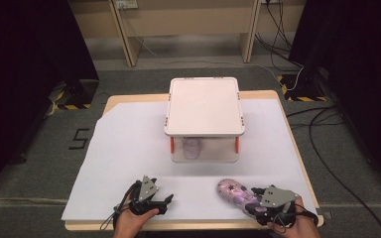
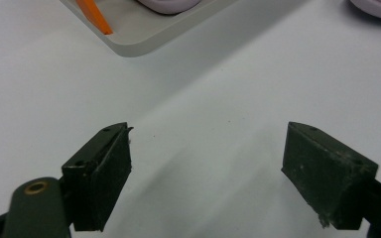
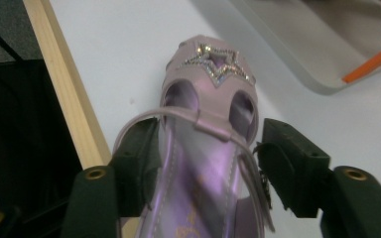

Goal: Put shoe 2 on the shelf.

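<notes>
The right gripper [image 3: 206, 148] had its jaws around the purple sandal [image 3: 206, 124], one on each flank of the shoe at the strap; the left-hand pad in the right gripper view was against the side, while the other stood just off the strap, so I couldn't tell whether the squeeze was really on. The sandal lay on the white table cover [image 1: 129, 148], toe with its glittery star pointing toward the two-tier shoe rack [image 1: 204, 106], heel back toward the person's hand. It sat in front of the rack, off toward its right corner and near the cover's near edge. The left gripper [image 2: 206, 163] was over on the other side, also in front of the rack, its jaws set wide apart over bare cover, nothing between them. On the rack's lower shelf sat a second purple shoe [image 1: 192, 147], between the orange posts [image 1: 172, 144]. Beyond the rack, the wooden table edge [image 1: 258, 94] gave way to grey carpet [image 1: 39, 163], with hazard-striped tape [image 1: 300, 94] and black cables [image 1: 327, 148] trailing on the floor, and pale wooden furniture legs [image 1: 126, 34] farther back.
</notes>
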{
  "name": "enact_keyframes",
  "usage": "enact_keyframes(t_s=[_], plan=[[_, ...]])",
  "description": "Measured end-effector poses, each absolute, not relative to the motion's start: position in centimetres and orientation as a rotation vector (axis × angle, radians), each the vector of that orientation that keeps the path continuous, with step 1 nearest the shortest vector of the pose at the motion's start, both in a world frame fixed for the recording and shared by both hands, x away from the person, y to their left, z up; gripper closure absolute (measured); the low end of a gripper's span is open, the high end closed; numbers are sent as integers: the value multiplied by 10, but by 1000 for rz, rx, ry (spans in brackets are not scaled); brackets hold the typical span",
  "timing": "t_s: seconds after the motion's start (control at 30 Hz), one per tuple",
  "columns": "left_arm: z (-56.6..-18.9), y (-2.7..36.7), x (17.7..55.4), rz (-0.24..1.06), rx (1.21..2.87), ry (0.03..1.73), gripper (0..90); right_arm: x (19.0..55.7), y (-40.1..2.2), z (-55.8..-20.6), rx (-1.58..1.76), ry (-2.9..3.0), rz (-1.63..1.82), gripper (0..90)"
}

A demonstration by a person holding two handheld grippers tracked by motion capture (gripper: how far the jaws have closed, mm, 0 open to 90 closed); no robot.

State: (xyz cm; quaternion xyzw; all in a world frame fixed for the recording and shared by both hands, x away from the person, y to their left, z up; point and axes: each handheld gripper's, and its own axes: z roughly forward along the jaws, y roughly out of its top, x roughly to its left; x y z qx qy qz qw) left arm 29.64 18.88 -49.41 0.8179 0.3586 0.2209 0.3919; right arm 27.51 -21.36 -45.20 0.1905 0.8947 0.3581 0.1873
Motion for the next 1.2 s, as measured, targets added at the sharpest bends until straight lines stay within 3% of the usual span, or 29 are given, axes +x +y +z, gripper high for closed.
enact_keyframes(t_s=[0.17, 0.6, 1.2], plan=[[-494, 188, 297, 561, 2083, 910, 189, 278, -206, -456, 496, 2513, 999, 489], [-494, 187, 297, 558, 2091, 904, 189, 276, -194, -452, 426, 2427, 931, 767], [-494, 189, 298, 561, 2071, 918, 189, 306, -176, -436, 525, 2297, 991, 797]])
